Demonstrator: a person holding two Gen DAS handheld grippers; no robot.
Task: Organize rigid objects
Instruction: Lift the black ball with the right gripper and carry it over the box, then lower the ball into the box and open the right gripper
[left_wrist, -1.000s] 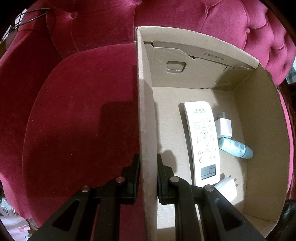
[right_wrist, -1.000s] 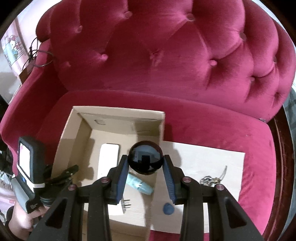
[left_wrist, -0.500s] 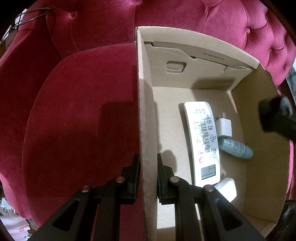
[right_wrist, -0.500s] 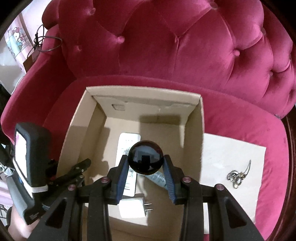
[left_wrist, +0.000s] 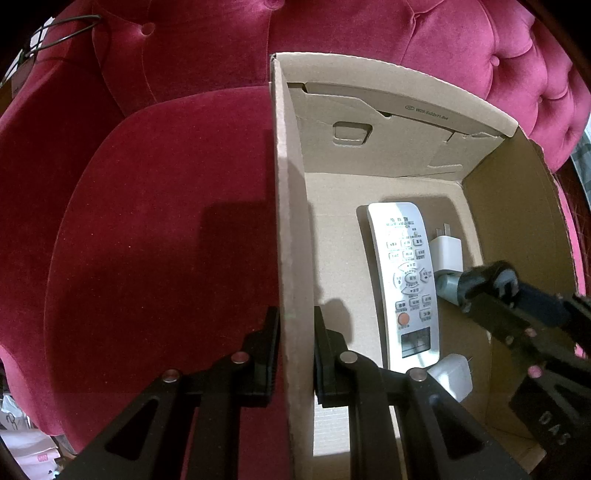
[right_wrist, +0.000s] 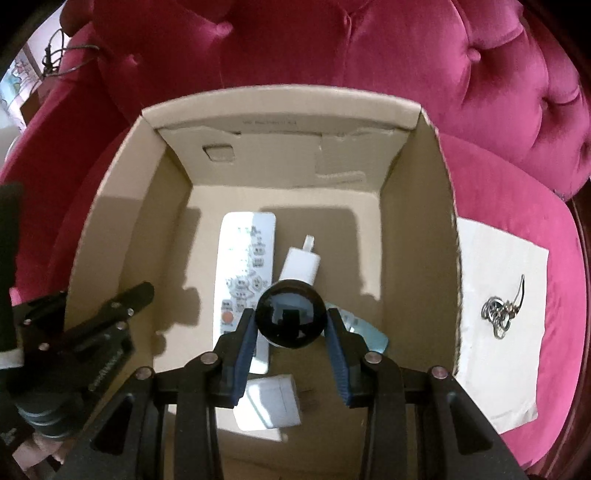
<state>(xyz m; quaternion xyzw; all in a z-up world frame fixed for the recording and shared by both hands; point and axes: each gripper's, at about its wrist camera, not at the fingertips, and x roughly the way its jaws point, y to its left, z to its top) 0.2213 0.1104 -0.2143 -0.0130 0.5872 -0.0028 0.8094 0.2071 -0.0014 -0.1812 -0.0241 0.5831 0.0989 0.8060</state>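
Note:
An open cardboard box (left_wrist: 517, 206) (right_wrist: 122, 206) sits on a red velvet sofa seat. My left gripper (left_wrist: 294, 354) is shut on the box's left wall. In the box lie a white remote (left_wrist: 406, 273) (right_wrist: 243, 266), two white chargers (left_wrist: 447, 253) (right_wrist: 301, 264) and a pale blue tube (right_wrist: 364, 325). My right gripper (right_wrist: 291, 332) is shut on a glossy black ball (right_wrist: 291, 319), hanging inside the box above the remote and tube. From the left wrist view the right gripper (left_wrist: 495, 291) reaches in from the right.
A white sheet (right_wrist: 498, 325) lies on the seat right of the box, with a bunch of metal keys (right_wrist: 502, 314) on it. The tufted sofa back (right_wrist: 332, 48) rises behind the box. A dark cable (right_wrist: 70, 55) hangs at the sofa's far left.
My right gripper has come down with the black ball from above the box's right wall into the box. The left gripper and the box have stayed still.

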